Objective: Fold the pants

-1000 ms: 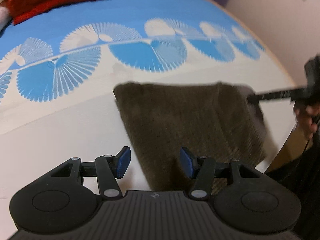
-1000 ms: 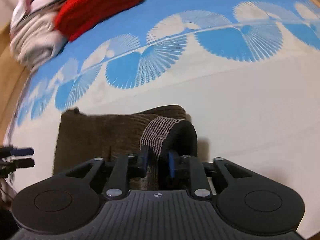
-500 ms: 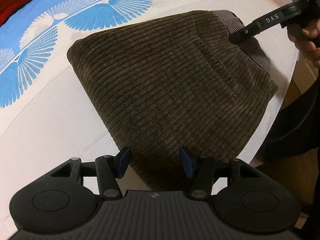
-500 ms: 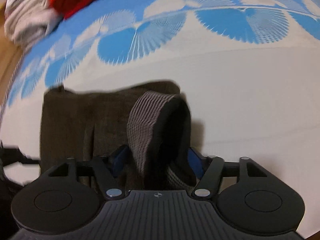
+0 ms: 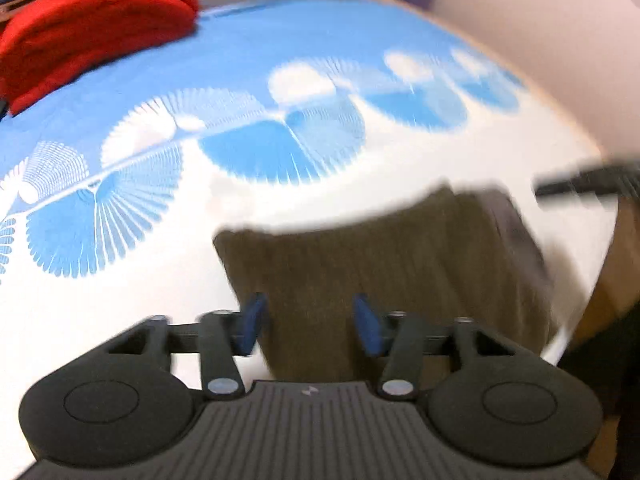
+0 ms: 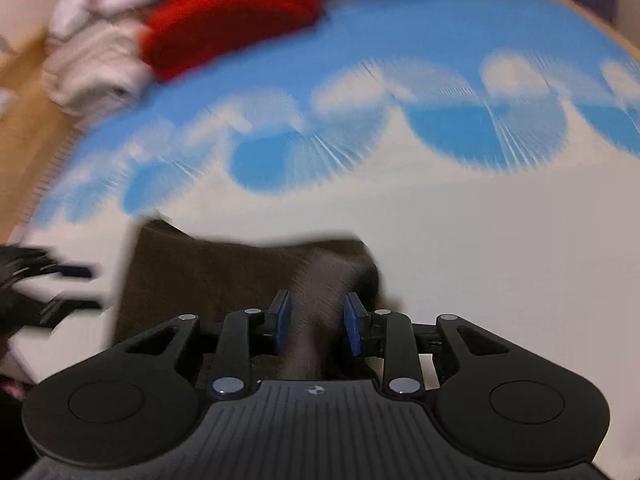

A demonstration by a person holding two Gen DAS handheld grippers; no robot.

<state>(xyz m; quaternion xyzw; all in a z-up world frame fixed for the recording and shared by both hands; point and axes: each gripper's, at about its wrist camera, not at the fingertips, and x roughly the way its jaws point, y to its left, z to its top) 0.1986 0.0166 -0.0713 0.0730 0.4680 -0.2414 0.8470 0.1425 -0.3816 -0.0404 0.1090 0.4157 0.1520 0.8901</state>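
Pants (image 5: 384, 280) lie folded on cloth (image 5: 280, 60), near edge. Left gripper (image 5: 306, 322) spread wide over left end. Right gripper (image 6: 316, 320) part-open astride waistband, contact not discernible. Long axis left-right.

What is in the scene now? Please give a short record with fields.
surface: blue and white patterned cloth
pants: brown corduroy pants, folded, lying flat
left gripper: open, over the pants
right gripper: open, waistband fabric between its fingers
background: red folded garment, white clothes
image quality: motion blur
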